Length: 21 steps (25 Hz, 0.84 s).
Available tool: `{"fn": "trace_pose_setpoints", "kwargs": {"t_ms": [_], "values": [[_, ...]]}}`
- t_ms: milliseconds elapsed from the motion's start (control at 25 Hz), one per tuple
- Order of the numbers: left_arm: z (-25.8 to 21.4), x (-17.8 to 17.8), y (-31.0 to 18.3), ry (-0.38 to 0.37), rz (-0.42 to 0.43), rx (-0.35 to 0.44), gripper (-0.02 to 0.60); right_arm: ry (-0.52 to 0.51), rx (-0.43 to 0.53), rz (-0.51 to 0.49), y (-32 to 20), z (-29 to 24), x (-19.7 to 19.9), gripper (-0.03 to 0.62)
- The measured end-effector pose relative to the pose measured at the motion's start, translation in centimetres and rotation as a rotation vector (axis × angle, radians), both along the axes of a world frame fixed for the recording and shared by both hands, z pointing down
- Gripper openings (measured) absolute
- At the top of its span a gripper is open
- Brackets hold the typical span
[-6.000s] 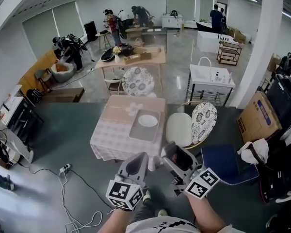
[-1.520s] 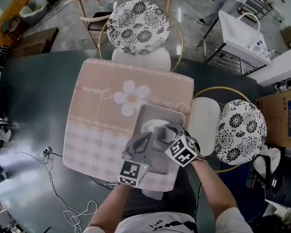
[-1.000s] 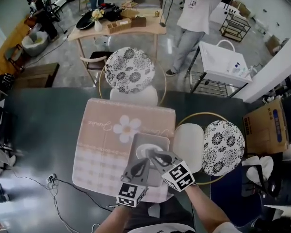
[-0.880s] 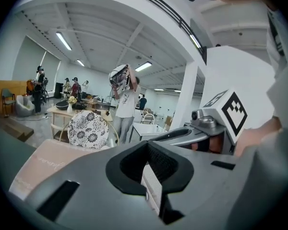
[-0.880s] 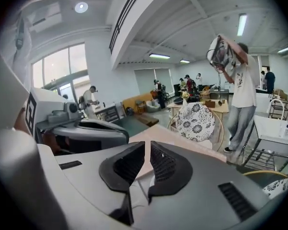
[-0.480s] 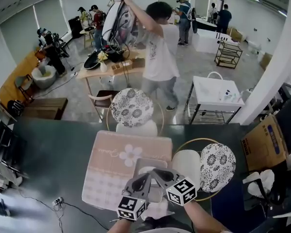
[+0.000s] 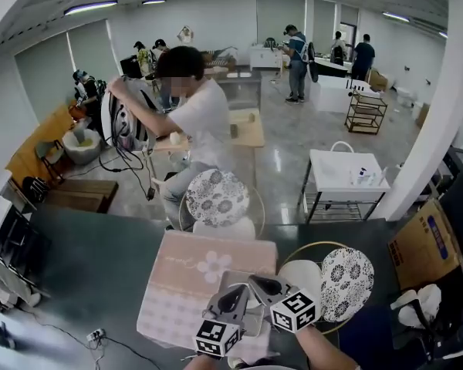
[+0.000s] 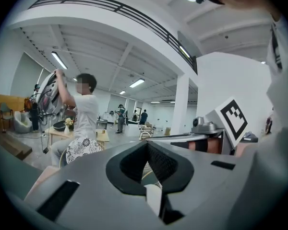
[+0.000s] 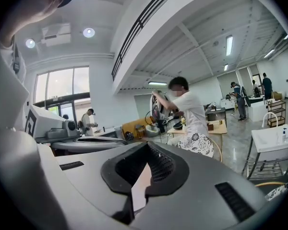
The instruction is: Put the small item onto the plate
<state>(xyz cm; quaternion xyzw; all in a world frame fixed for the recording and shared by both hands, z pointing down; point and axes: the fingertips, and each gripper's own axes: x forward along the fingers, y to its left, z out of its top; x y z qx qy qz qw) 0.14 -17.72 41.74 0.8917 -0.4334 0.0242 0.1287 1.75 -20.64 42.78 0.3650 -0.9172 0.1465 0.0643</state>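
From where I stand, both tools are up off the table (image 7: 177, 284), side by side over its near edge. They point almost level across the room, not down at the work. The left gripper (image 7: 236, 294) and the right gripper (image 7: 260, 283) hang in front of the grey tray (image 7: 228, 277), which sits toward the table's near right corner. Only a pale sliver of the plate (image 7: 248, 290) shows between them. I cannot make out the small item anywhere; if it lies on the plate, the grippers cover it.

My guess is that this is a pull-away with empty hands. To do it well, keep both tools high and clear of the tray's near rim, so that nothing gets nudged. Before the next reach, tip them down until the plate is in sight.

The head view alone gives the layout: the cloth, the tray, the flowered chair (image 7: 216, 197) at the far edge and a second one (image 7: 346, 282) off the right edge.

The gripper views show none of that, only the hall and a standing person (image 8: 84, 109). They do settle the grip. The left fingers (image 8: 169, 166) meet at their tips with nothing between them. The right fingers (image 9: 164, 169) are pressed together the same way, also empty.
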Motion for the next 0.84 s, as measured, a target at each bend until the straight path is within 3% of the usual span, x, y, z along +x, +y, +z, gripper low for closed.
{"fn": "trace_pose_setpoints", "kwargs": {"t_ms": [520, 840], "values": [[-2.6, -0.3, -1.1, -0.007, -0.021, 0.067, 0.005, -0.022, 0.047, -0.007, -0.7, -2.1, -0.5, 0.014], [-2.9, -0.7, -1.3, -0.013, -0.024, 0.070, 0.005, -0.017, 0.051, -0.013, -0.9, -2.5, -0.9, 0.014]]}}
